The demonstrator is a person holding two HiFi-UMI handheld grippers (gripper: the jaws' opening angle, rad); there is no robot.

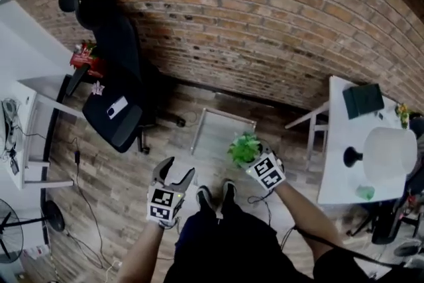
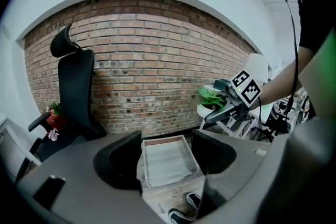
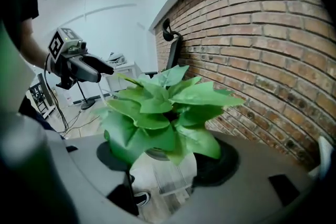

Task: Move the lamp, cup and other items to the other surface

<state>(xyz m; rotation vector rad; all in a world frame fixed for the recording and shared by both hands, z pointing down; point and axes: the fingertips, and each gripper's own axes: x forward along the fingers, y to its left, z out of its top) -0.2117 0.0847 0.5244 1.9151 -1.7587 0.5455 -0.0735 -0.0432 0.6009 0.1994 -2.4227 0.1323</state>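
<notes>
Two grippers are up in front of the person, who stands on the wood floor facing the brick wall [image 1: 265, 23]. The right gripper [image 3: 164, 162] has its jaws pinching the white pot of a small potted plant [image 1: 244, 148], which is held clear of the floor, its green leaves fanned out above the jaws. The left gripper [image 1: 177, 172] carries nothing: its jaws are spread wide, and between them you see only a pale rectangular tray [image 2: 169, 160] on the floor and the person's shoes. Off to the person's right, a white worktop [image 1: 334, 142] bears the lamp [image 1: 389, 153] with its broad white shade, a green cup [image 1: 365, 193] near it, and a dark green book [image 1: 362, 100] toward the wall end. Well apart, on the left, are a black office chair [image 1: 114, 76] and a second white worktop [image 1: 40, 86].
</notes>
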